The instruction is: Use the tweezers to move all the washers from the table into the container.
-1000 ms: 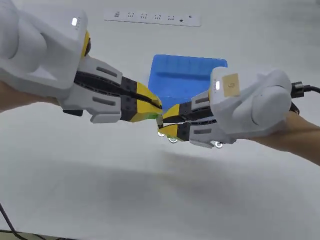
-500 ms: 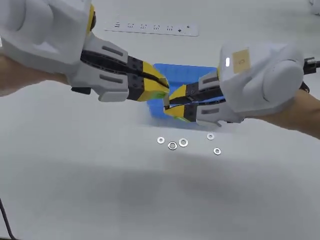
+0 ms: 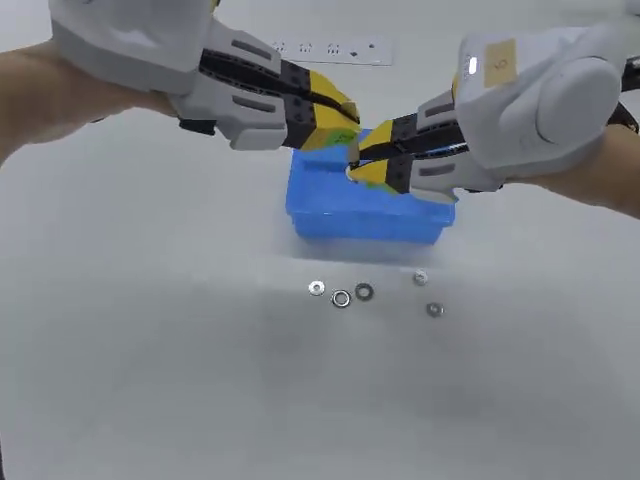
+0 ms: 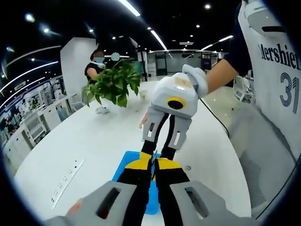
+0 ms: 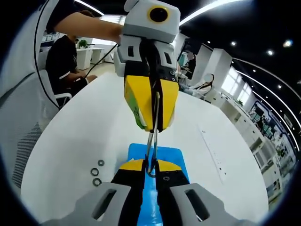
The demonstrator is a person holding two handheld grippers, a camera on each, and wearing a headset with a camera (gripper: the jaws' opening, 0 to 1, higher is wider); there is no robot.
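Note:
Thin silver tweezers point(image 5: 153, 136) span between the two grippers, which meet tip to tip above the blue container point(image 3: 340, 215). My left gripper point(image 3: 350, 122) comes in from the upper left and is shut on one end of the tweezers. From the upper right, my right gripper point(image 3: 356, 172) is shut on the other end. Several small washers point(image 3: 341, 299) lie loose on the white table just in front of the container. The right gripper view has three of these washers point(image 5: 97, 172) to the left of the container point(image 5: 162, 153).
A white power strip point(image 3: 330, 48) lies at the far edge of the table point(image 3: 150, 350). In the left gripper view a potted plant point(image 4: 113, 84) and a person stand beyond the table. Another person sits at the back in the right gripper view.
Both grippers, still joined at the tips, have lifted off the washers and moved back to hang over the blue container. The washers have stayed where they were.

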